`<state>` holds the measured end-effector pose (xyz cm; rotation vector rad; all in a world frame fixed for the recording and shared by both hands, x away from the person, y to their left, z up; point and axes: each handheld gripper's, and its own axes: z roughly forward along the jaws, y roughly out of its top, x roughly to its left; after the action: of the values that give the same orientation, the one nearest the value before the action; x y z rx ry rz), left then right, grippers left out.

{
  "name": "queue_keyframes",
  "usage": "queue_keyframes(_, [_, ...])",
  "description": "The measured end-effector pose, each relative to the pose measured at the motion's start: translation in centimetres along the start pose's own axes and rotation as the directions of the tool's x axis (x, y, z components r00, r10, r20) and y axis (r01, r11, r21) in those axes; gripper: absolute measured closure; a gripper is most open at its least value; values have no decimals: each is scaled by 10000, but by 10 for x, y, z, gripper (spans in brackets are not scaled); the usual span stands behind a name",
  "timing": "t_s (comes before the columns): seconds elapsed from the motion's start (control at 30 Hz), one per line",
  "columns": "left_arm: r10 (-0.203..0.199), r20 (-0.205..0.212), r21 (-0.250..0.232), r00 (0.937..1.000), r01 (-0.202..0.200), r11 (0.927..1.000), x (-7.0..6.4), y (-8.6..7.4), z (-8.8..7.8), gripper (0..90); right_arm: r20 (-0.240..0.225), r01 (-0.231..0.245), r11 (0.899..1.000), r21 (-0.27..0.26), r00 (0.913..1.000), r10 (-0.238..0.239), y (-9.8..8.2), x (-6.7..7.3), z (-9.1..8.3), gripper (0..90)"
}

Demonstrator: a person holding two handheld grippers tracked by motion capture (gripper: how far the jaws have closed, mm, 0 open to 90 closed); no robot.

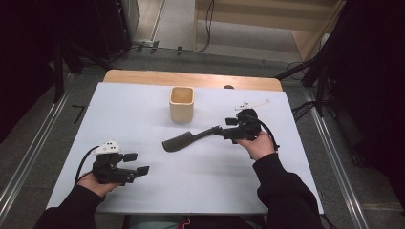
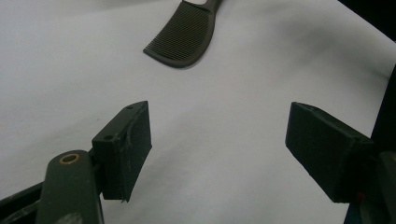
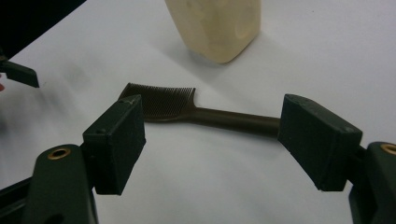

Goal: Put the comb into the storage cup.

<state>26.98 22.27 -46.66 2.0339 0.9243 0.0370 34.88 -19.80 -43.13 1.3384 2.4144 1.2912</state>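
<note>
White, matte sheeting covers the counter (image 1: pixel 143 119). On it, the right gripper (image 3: pixel 210 135) spreads its blocky black fingers (image 3: pixel 116 140) wide, straddling the slim rounded handle of a dark plastic comb (image 3: pixel 187 109) lying flat, fine teeth toward a pale, square-sided wooden cup (image 1: pixel 182 103). Well apart, the left gripper (image 1: pixel 136 163) rests, its fingers wide and holding nothing.

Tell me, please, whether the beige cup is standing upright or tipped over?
Upright: the beige cup stands on the table with its open mouth facing up, beyond the comb.
</note>
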Motion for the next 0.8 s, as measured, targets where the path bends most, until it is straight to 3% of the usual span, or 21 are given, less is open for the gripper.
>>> queue_keyframes(0.8, [-63,-22,-32,10000,63,10000,2,-1,0,230,175,145,9995,283,9997,-150,26,-7,37,216])
